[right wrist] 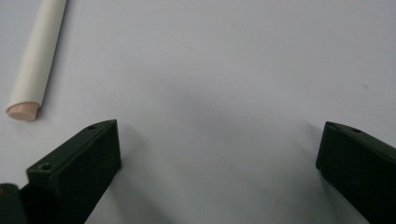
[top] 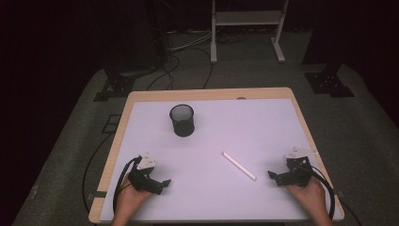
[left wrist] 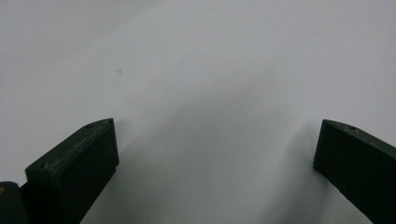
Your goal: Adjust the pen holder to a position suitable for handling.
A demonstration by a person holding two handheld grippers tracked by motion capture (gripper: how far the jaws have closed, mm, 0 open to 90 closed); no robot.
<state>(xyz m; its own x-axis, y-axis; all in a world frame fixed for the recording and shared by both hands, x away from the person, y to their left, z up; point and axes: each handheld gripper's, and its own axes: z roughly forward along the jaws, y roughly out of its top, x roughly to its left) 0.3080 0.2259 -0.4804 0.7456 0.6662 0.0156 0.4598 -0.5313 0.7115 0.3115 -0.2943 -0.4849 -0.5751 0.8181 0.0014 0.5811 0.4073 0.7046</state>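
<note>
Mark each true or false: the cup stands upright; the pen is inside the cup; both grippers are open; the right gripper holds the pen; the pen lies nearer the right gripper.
1. The cup stands upright. True.
2. The pen is inside the cup. False: it lies flat on the white mat.
3. Both grippers are open. True: the left gripper and right gripper have jaws spread.
4. The right gripper holds the pen. False: its jaws are empty, the pen apart.
5. The pen lies nearer the right gripper. True.
</note>
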